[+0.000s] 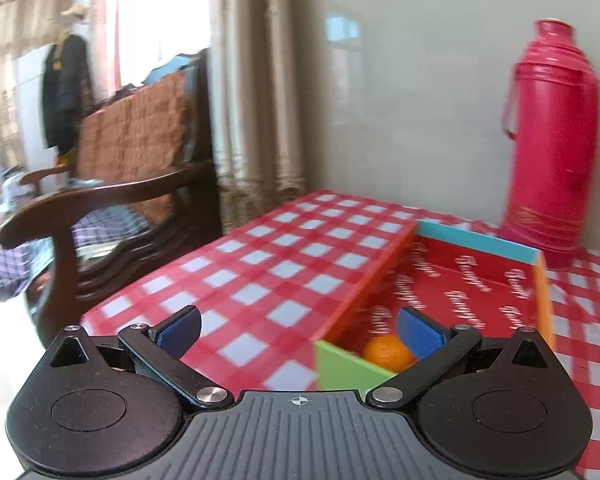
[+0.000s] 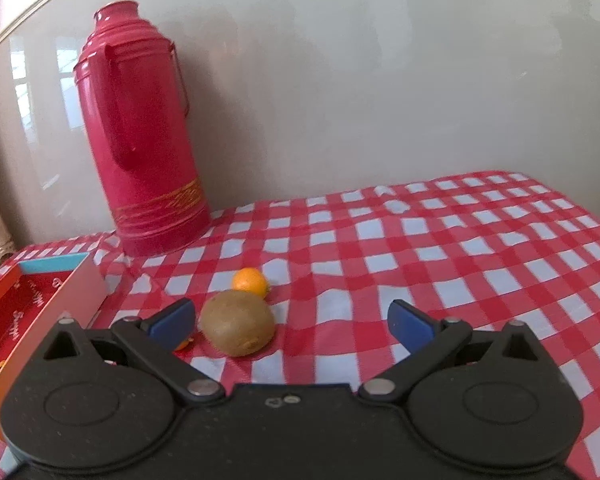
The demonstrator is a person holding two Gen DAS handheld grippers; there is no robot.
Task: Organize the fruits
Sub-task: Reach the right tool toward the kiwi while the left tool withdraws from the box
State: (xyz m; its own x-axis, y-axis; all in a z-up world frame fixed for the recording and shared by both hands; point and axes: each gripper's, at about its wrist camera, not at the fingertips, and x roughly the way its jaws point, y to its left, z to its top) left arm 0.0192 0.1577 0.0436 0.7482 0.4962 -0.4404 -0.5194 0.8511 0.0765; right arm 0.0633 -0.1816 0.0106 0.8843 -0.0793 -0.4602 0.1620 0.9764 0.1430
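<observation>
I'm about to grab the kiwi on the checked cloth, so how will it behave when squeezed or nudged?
The kiwi looks egg-shaped and lies on its side, so a nudge would probably roll it, perhaps toward the small orange right behind it. Its fuzzy skin should give the pads some grip. It's likely soft, so squeeze gently. The right tongs stand open, wide enough to straddle it.

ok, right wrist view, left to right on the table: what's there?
Box → thermos → kiwi. The orange sits just behind the kiwi, overlapping it. Right of that, only checked cloth.
</observation>
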